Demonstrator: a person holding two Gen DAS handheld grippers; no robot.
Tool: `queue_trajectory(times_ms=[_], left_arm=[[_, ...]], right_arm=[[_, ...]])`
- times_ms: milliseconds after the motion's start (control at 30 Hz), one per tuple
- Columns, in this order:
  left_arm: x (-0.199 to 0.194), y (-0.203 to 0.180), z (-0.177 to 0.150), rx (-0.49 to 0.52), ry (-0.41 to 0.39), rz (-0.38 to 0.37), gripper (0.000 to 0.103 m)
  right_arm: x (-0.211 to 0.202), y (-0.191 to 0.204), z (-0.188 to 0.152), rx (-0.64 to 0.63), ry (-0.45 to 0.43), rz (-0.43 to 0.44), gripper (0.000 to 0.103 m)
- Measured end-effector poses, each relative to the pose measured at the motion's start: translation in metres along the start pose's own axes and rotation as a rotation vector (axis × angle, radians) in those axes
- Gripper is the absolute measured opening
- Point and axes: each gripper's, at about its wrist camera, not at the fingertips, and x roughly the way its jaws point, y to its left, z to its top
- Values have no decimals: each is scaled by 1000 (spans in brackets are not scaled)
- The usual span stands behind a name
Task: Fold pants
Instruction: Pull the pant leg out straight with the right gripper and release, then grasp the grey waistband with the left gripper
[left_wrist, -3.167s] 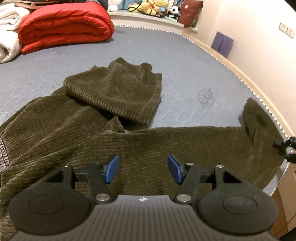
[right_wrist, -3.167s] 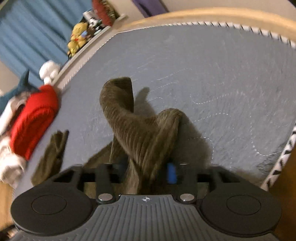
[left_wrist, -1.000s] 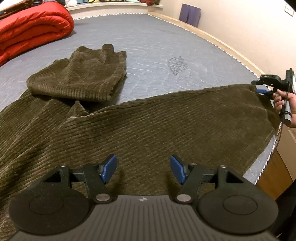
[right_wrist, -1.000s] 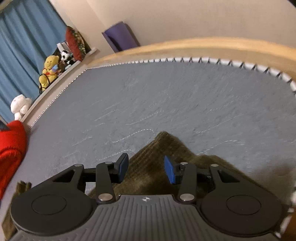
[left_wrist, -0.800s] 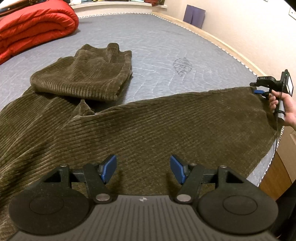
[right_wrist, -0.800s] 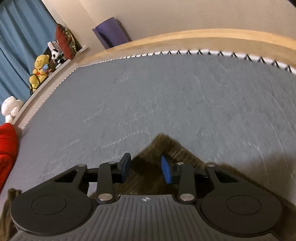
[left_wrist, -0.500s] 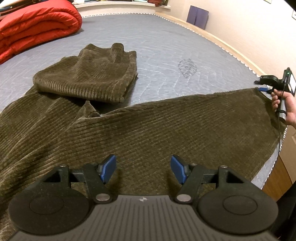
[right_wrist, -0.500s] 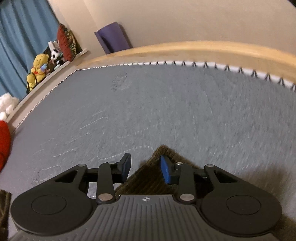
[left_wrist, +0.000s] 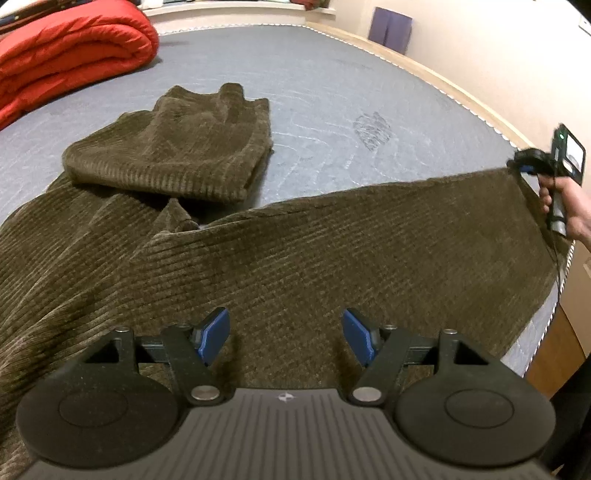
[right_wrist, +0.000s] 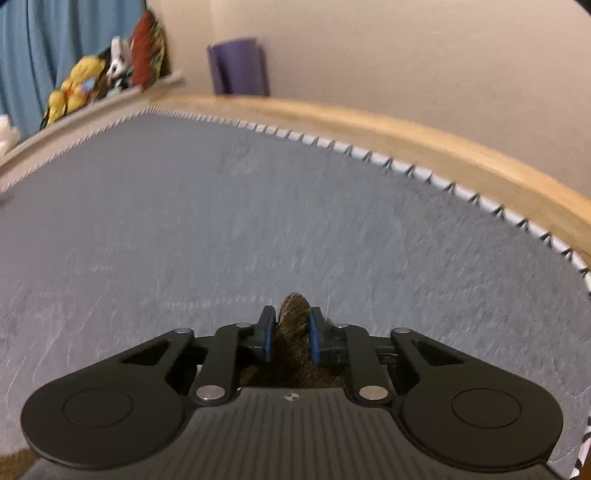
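Spreading across the lower half of the left wrist view, the olive corduroy pants (left_wrist: 332, 251) lie on a grey mattress (left_wrist: 314, 92). At upper left sits a rolled red quilt (left_wrist: 70, 62); just right of it, one pant leg (left_wrist: 173, 155) is folded back on itself into a thick pad. The other leg stretches flat toward the right edge of the frame, where its far corner meets the right hand-held gripper (left_wrist: 524, 166), carried by a hand (left_wrist: 569, 206) at the mattress edge. At bottom centre, the left hand-held gripper (left_wrist: 286, 336) hovers over the cloth with its blue pads (left_wrist: 214, 334) well apart and nothing between them.

In the right wrist view, plush toys (right_wrist: 85, 85) line a shelf at upper left, and a purple mat (right_wrist: 238, 66) leans on the wall further right. Low in the middle, the right hand-held gripper (right_wrist: 290, 332) is closing, its pads pressing a bunched tip of the pants (right_wrist: 293, 317) from both sides. A wooden bed frame (right_wrist: 424, 136) curves toward the right.
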Motion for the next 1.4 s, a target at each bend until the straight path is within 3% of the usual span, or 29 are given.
queue_trajectory(times_ms=[133, 267, 333, 400, 433, 500, 667, 800, 900, 1033, 1100, 1267, 1400], left_arm=[[2, -7, -9, 38, 30, -79, 72], [10, -20, -29, 120, 103, -145, 60], [19, -27, -44, 180, 174, -139, 58], [14, -35, -53, 275, 143, -117, 59], [11, -35, -53, 273, 146, -121, 58], [4, -25, -50, 215, 143, -137, 58], [-36, 17, -28, 83, 10, -69, 60], [-81, 82, -7, -101, -115, 61, 64], [-108, 139, 0, -196, -170, 146, 79], [-104, 218, -7, -351, -109, 332, 81], [-98, 251, -14, -428, -84, 376, 81], [-80, 301, -30, -554, -10, 389, 83], [-67, 327, -47, -669, 32, 291, 83]], right_arm=[[1, 5, -2, -13, -22, -28, 19], [9, 9, -3, -25, 26, -65, 25], [-2, 12, 2, -33, -7, -94, 39], [-16, 15, 6, -16, -47, -105, 46], [-23, 19, 11, -3, -67, -93, 49], [-40, 26, 18, 10, -102, -58, 51], [-90, 56, 28, -11, -189, 55, 54], [-138, 89, 37, -8, -218, 196, 57], [-179, 118, 43, -2, -216, 323, 60], [-225, 156, 36, -5, -147, 493, 62], [-247, 176, 24, -38, -118, 566, 64], [-288, 227, -23, -154, -62, 717, 67], [-299, 271, -59, -279, -60, 762, 68]])
